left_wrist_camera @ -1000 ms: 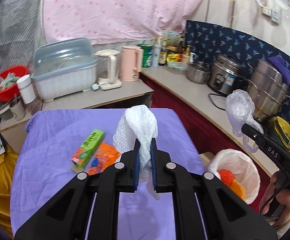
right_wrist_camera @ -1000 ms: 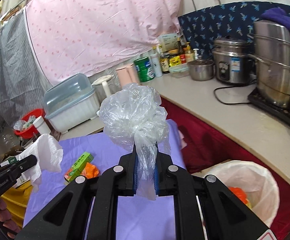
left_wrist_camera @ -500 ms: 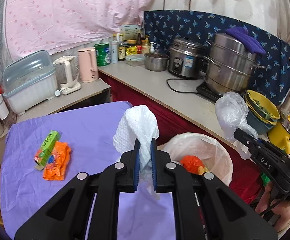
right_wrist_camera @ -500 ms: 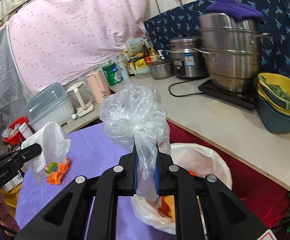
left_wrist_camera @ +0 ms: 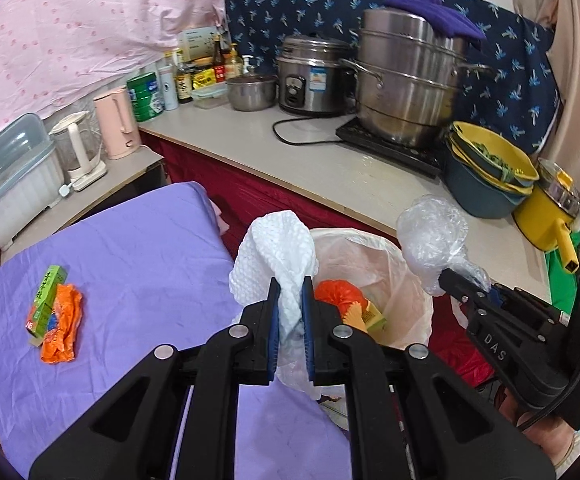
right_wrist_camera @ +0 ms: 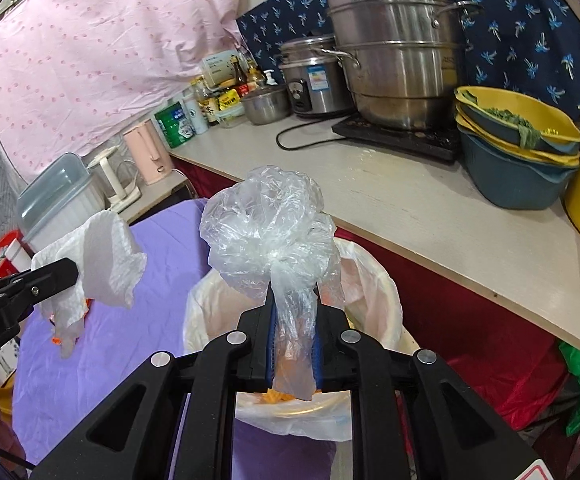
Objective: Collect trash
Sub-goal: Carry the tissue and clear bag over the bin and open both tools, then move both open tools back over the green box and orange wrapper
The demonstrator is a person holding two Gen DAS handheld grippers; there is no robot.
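Both grippers carry trash above the lined bin

The left gripper pinches a white paper towel; the right gripper pinches a crumpled clear bag; the bin sits just ahead and below; better to release only when centred over its mouth.

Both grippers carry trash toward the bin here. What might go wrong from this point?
The clear plastic bag in the right gripper is light, so it may cling to the pads or drift past the lined trash bin. The left gripper holds the paper towel near the bin's rim, so it might drop onto the purple cloth.
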